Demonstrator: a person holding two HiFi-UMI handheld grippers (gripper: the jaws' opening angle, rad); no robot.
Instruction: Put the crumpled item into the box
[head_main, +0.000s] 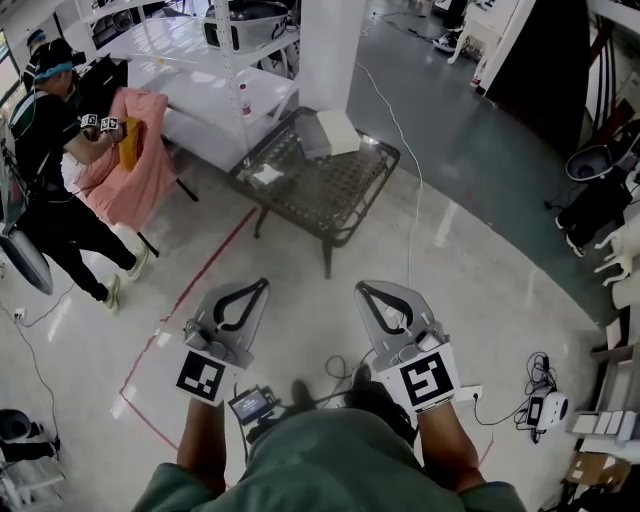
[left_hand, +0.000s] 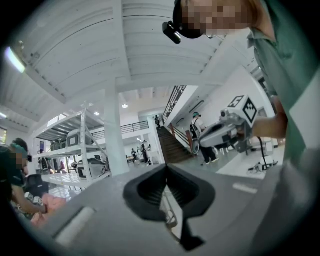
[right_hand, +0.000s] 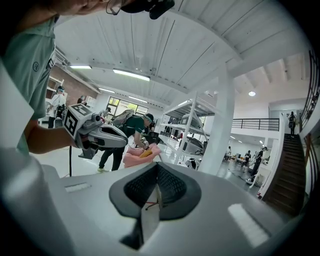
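On the low table ahead, which has a dark metal frame and a woven-looking top with some shine, lies the crumpled item. It is small, white and wrinkled, near the left edge. The box, pale and rectangular, stands at the far side of the same table, apart from the item. Both tools are well short of the table, over a glossy pale floor. The left gripper has its black ribbed jaws pressed together with nothing between them, and the right gripper is the same (closed, empty). A red tape line and a thin white cable run across the floor between. At the left another person handles a pink cloth beside white shelves.
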